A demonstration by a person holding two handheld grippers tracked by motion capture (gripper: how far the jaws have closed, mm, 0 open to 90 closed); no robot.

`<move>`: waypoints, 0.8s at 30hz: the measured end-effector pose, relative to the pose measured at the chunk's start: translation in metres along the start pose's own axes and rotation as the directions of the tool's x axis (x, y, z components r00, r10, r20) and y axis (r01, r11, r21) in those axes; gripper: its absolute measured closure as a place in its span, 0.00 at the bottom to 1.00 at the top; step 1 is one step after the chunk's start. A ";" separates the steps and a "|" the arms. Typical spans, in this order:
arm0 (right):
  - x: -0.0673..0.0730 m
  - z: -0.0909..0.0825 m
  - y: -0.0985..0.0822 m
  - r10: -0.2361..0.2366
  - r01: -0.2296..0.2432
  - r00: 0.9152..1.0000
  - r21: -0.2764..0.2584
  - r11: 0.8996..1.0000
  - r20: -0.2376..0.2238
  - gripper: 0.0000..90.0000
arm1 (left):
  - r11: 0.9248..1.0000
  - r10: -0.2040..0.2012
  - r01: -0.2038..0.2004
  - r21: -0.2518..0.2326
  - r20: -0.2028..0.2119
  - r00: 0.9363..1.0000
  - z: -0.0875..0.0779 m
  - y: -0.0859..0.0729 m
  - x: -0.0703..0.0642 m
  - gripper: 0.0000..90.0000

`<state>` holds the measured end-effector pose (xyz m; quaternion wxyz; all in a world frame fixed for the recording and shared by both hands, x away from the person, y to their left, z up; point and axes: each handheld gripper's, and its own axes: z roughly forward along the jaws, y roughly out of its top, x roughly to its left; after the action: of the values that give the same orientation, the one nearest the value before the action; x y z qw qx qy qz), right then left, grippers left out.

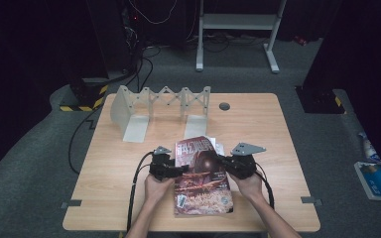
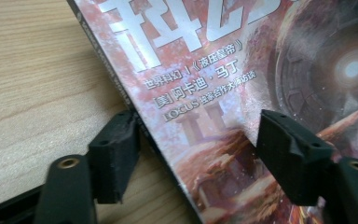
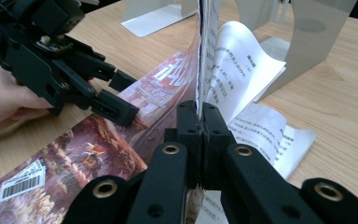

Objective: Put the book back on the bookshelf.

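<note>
A magazine (image 1: pixel 202 173) is seen near the front edge of the tabletop (image 1: pixel 109 173), its cover lifted on the right. The cover edge is pinched between the closed jaws of the right gripper (image 3: pixel 200 122). The left gripper (image 2: pixel 193 144) is held open, its jaws straddling the magazine's spine edge without pressing.

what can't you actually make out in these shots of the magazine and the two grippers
- Magazine inner-page text: too small in the right gripper view, where the right gripper clamps the lifted cover.
- Magazine lower half: cut off by the bottom edge of the left gripper view; the left gripper straddles the spine edge, pads not pressing.
- Cover title: top cropped in the left gripper view, tiny in the high view.
- Folding rack: blurred, partly behind pages in the right gripper view.
</note>
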<state>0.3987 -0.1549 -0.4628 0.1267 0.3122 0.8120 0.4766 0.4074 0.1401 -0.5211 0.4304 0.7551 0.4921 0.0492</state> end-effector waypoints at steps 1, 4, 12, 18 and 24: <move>-0.001 0.001 -0.001 0.003 -0.003 1.000 0.005 1.000 0.000 0.99 | 1.000 -0.020 0.020 0.002 -0.001 1.000 -0.001 0.000 0.002 0.42; -0.003 0.003 -0.002 0.004 -0.004 1.000 0.019 1.000 0.006 0.98 | 0.999 -0.035 0.035 0.003 -0.006 0.999 -0.002 0.001 0.003 0.47; -0.011 0.013 -0.006 0.026 -0.029 0.999 0.078 0.997 0.028 0.97 | 1.000 0.012 -0.011 0.007 -0.050 0.999 -0.002 0.000 0.001 0.58; -0.013 0.022 -0.009 0.006 -0.018 0.997 0.147 0.989 0.080 0.93 | 1.000 0.025 -0.025 0.009 -0.067 0.997 -0.002 0.000 0.000 0.62; -0.025 0.020 -0.016 0.056 -0.080 0.990 0.186 0.979 0.129 0.79 | 1.000 0.021 -0.021 0.009 -0.065 0.998 -0.002 0.000 0.001 0.62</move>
<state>0.4219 -0.1622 -0.4890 0.1295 0.3792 0.8335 0.3804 0.4067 0.1418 -0.5201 0.4106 0.7600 0.4980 0.0761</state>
